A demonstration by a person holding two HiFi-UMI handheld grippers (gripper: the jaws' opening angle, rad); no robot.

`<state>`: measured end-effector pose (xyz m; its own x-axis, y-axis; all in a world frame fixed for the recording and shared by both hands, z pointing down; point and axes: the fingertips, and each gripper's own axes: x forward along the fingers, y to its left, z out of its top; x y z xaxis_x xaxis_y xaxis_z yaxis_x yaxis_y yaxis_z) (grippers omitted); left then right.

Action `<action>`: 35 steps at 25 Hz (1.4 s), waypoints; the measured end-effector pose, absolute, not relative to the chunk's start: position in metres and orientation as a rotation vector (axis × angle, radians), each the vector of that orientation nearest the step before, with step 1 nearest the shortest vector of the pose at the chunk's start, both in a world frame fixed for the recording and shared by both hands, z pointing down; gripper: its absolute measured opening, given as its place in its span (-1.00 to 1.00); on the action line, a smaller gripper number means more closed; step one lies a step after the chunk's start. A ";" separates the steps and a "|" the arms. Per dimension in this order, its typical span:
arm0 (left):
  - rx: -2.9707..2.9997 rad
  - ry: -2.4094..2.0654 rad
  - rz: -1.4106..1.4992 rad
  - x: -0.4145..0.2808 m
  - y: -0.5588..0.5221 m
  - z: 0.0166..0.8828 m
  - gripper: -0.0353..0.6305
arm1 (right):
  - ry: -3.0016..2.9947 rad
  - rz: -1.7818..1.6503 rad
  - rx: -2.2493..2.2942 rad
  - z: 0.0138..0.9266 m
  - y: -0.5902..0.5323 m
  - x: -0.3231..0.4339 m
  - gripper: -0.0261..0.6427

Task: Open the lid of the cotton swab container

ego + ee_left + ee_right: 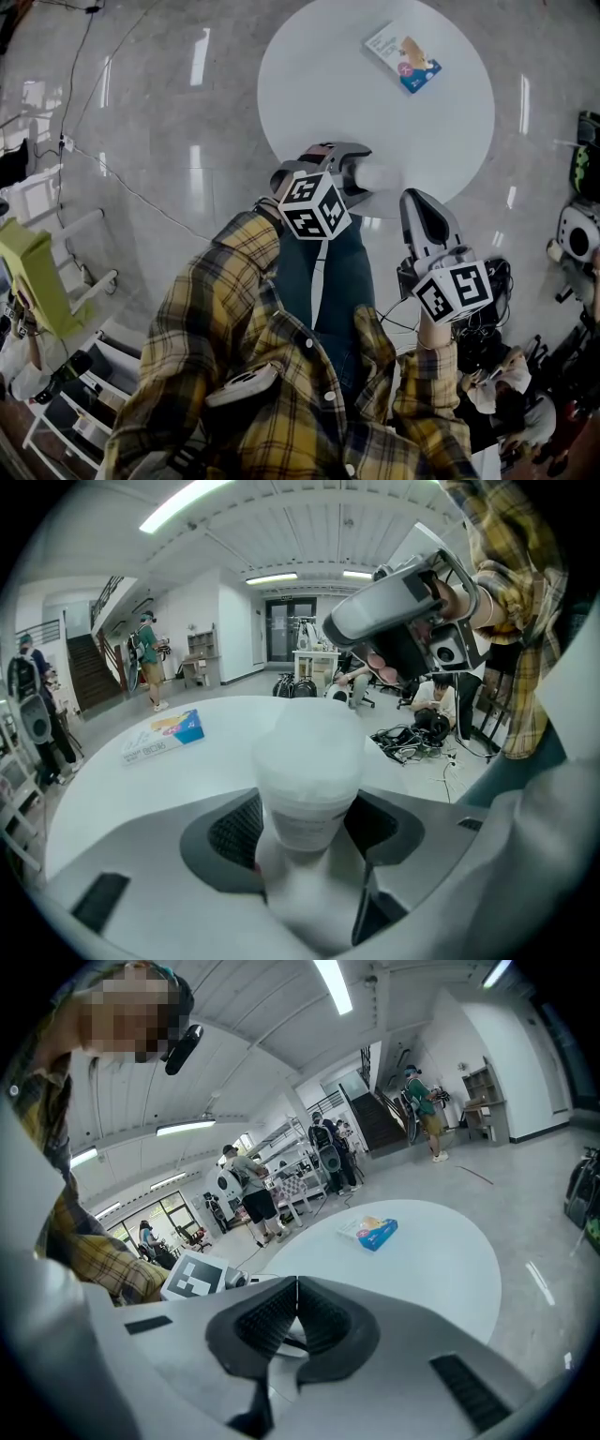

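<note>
The cotton swab container (pixel 307 761), a whitish translucent tub with a lid on top, stands between the pads of my left gripper (pixel 306 829), and both pads lie against its sides. In the head view the container (pixel 382 176) is at the near edge of the round white table (pixel 375 94), with the left gripper (pixel 361 176) around it. My right gripper (pixel 419 202) hangs to the right, just off the table's edge, and does not touch the container. Its jaws are shut with nothing between them in the right gripper view (pixel 296 1312).
A flat blue and white packet (pixel 403 56) lies at the table's far side. Cables and equipment (pixel 483 319) lie on the glossy floor to the right. Several people stand in the room beyond the table (pixel 246 1194).
</note>
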<state>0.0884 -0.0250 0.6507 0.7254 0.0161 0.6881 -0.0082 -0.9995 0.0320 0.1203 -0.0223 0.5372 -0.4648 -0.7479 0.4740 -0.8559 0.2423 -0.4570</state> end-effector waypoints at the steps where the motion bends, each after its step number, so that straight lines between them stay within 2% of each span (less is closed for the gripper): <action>1: 2.902 0.014 1.151 0.090 -0.024 0.650 -0.10 | -2.343 1.025 1.531 0.538 -0.022 0.121 -0.87; 2: 2.914 0.024 1.150 0.091 -0.023 0.650 -0.17 | -2.339 1.023 1.531 0.538 -0.021 0.121 -0.87; 6: 2.933 0.080 1.152 0.097 -0.017 0.649 -0.19 | -2.330 1.021 1.531 0.539 -0.019 0.124 -0.87; 20: 2.928 0.142 1.184 0.093 -0.008 0.644 -0.20 | -2.328 1.003 1.542 0.533 -0.019 0.128 -0.87; 35: 2.911 0.082 1.141 0.086 -0.001 0.600 -0.20 | -2.390 0.906 1.568 0.486 -0.025 0.126 -0.87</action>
